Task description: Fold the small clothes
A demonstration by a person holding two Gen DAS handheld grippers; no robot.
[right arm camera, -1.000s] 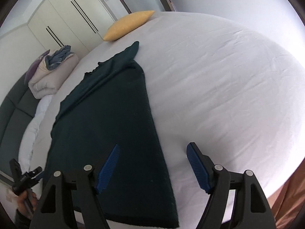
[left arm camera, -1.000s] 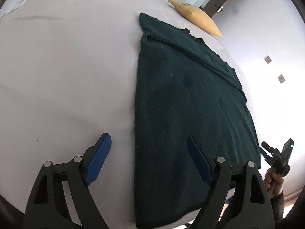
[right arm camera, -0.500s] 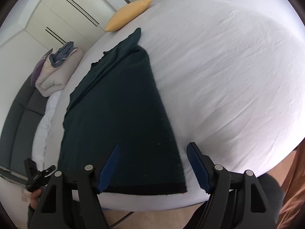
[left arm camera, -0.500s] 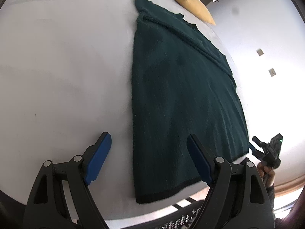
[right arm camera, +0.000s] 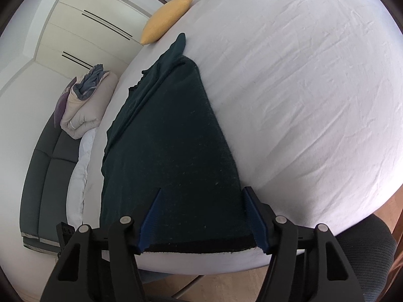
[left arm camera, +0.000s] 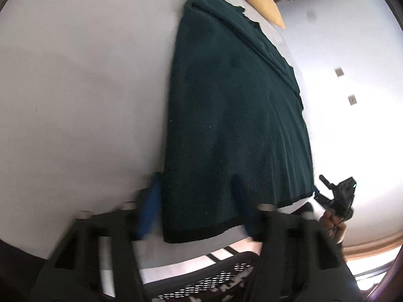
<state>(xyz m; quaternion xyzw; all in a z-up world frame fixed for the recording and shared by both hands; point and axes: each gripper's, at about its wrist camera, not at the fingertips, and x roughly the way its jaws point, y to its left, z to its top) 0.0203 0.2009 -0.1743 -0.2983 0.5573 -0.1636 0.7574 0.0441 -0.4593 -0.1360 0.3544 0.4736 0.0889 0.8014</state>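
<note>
both grippers dropped to sweater (right arm camera: 173, 166) hem

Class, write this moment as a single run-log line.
garment: dark green sweater flat on bed | left gripper: open, at hem | right gripper: open, at hem

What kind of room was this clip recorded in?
Most likely a bedroom: a dark green garment lies on a white-sheeted bed with a yellow pillow, fitted wardrobe doors behind, and folded bedding stacked alongside.

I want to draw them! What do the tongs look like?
Both tongs are black plastic frames with triangle cut-outs and round silver bolts. Each finger ends in a flat blue pad with ridges. The left pair looks blurry. No cables or sleeves show.
</note>
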